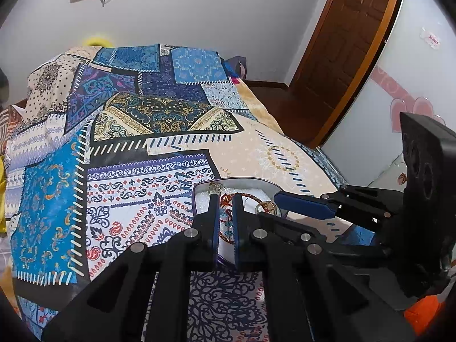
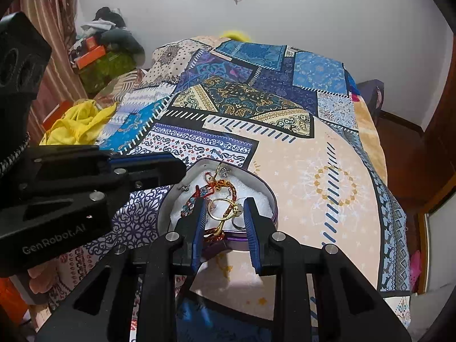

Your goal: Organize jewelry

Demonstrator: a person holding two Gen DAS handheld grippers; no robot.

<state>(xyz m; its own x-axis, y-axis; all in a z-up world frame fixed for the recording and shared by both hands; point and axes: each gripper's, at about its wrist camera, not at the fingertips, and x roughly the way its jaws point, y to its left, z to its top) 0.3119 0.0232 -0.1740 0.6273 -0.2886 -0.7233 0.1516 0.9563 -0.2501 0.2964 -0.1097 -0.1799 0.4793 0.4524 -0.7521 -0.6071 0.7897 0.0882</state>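
Observation:
A round purple tin (image 2: 272, 199) lined with white foam sits on the patterned bedspread. In it lie a woven red and blue bracelet (image 2: 199, 192), a gold ring (image 2: 218, 208), a silver ring (image 2: 238, 223) and small earrings (image 2: 221, 172). My right gripper (image 2: 225, 203) is open, its fingers either side of the gold ring over the tin's near edge. My left gripper (image 1: 226, 199) reaches in from the left, nearly shut with a narrow gap over the red cord (image 1: 228, 198); I cannot tell if it grips it. The tin (image 1: 199, 189) also shows in the left wrist view.
The bedspread (image 2: 299, 156) covers the whole bed. A yellow cloth (image 2: 79, 122) lies at its left side, with a pile of clothes and boxes (image 2: 105, 45) behind. A wooden door (image 1: 342, 45) stands to the right.

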